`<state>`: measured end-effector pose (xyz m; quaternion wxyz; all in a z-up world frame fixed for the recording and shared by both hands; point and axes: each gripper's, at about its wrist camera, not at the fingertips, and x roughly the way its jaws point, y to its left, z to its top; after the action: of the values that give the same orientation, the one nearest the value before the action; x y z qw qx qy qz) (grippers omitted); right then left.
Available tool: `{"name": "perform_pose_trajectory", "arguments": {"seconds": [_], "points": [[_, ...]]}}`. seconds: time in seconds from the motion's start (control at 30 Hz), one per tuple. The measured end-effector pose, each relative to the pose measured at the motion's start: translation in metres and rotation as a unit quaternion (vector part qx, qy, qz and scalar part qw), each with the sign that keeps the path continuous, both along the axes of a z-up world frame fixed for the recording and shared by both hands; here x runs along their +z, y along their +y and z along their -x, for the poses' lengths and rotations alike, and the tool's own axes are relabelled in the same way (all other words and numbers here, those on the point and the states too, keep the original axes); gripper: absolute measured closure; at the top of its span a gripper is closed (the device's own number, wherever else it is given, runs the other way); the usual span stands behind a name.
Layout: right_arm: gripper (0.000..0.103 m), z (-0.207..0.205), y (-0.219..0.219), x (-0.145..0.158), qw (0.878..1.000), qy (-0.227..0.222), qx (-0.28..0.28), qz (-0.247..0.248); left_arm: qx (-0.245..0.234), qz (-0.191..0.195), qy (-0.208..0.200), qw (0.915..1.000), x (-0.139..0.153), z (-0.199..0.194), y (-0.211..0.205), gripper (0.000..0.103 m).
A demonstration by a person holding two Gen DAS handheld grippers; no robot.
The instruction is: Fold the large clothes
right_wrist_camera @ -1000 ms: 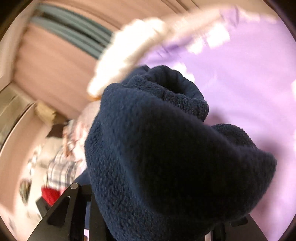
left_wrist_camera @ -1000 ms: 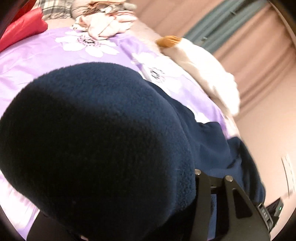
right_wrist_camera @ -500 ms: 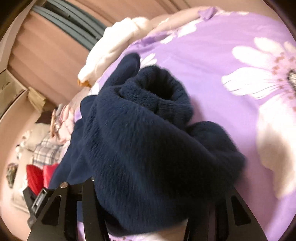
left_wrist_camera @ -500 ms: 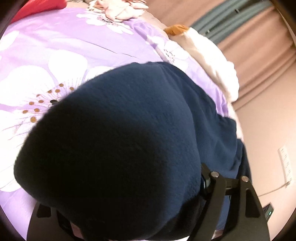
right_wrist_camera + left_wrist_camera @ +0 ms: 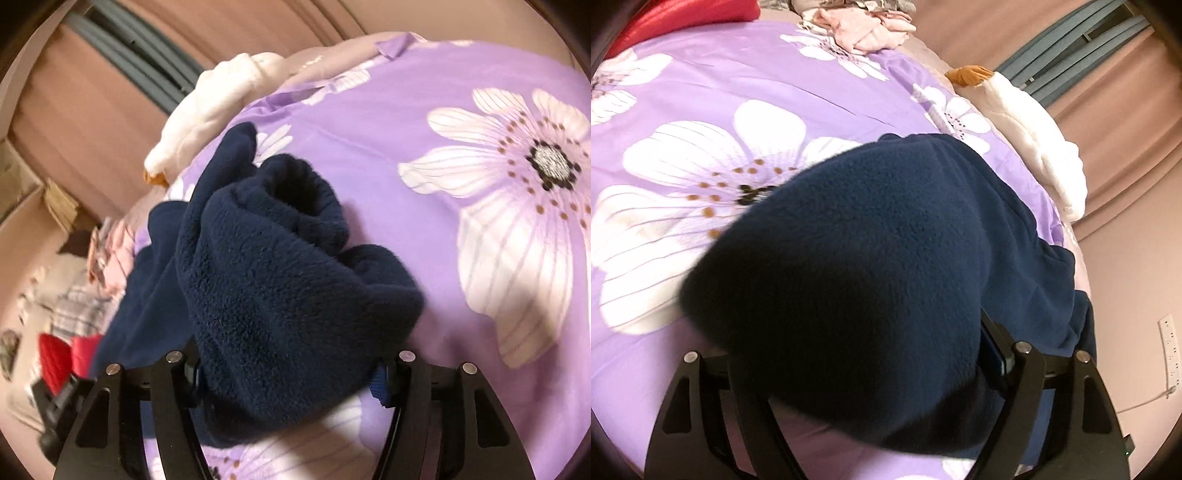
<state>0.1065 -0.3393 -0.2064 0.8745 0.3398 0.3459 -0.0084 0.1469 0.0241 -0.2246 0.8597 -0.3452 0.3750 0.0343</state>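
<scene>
A navy fleece garment point(image 5: 871, 251) lies bunched on the purple flowered bedspread point(image 5: 701, 96). In the left wrist view a thick fold of it bulges between the fingers of my left gripper point(image 5: 864, 354), whose jaws are opening wide; the pads stand off the cloth. In the right wrist view the navy fleece garment point(image 5: 280, 280), with a rolled cuff at its far end, sits between the fingers of my right gripper point(image 5: 290, 363). Those jaws are opening too, and the blue pad on the right shows free of the fleece. The fingertips are partly hidden by cloth.
A white fluffy blanket point(image 5: 1034, 140) lies along the bed's far edge by pink curtains. Pink clothes point(image 5: 864, 33) and a red item point(image 5: 683, 22) are heaped at the head of the bed. The bedspread point(image 5: 480, 184) spreads out flat beyond the fleece.
Both grippers have come down toward the bed with the fleece and their jaws have spread apart. The bundle now rests on the bedspread instead of hanging up close to the cameras.
</scene>
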Motion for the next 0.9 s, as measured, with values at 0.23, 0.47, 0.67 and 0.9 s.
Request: {"name": "perform_pose_trajectory", "arguments": {"seconds": [0.23, 0.47, 0.67, 0.9], "points": [[0.033, 0.027, -0.007, 0.005, 1.0, -0.003, -0.023, 0.012, 0.031, 0.04, -0.003, 0.9987, -0.002, 0.024, 0.031, 0.013], [0.025, 0.043, -0.008, 0.01, 0.996, -0.008, -0.072, 0.055, 0.041, 0.015, 0.001, 0.999, -0.008, 0.043, 0.06, 0.007], [0.025, 0.042, -0.008, 0.017, 0.994, -0.011, -0.094, 0.049, 0.007, -0.001, -0.011, 0.9999, -0.005, 0.042, 0.056, 0.009], [0.013, 0.062, 0.013, 0.051, 0.958, -0.071, -0.185, 0.208, 0.025, 0.058, -0.015, 0.9979, -0.011, 0.019, 0.066, 0.008]]}}
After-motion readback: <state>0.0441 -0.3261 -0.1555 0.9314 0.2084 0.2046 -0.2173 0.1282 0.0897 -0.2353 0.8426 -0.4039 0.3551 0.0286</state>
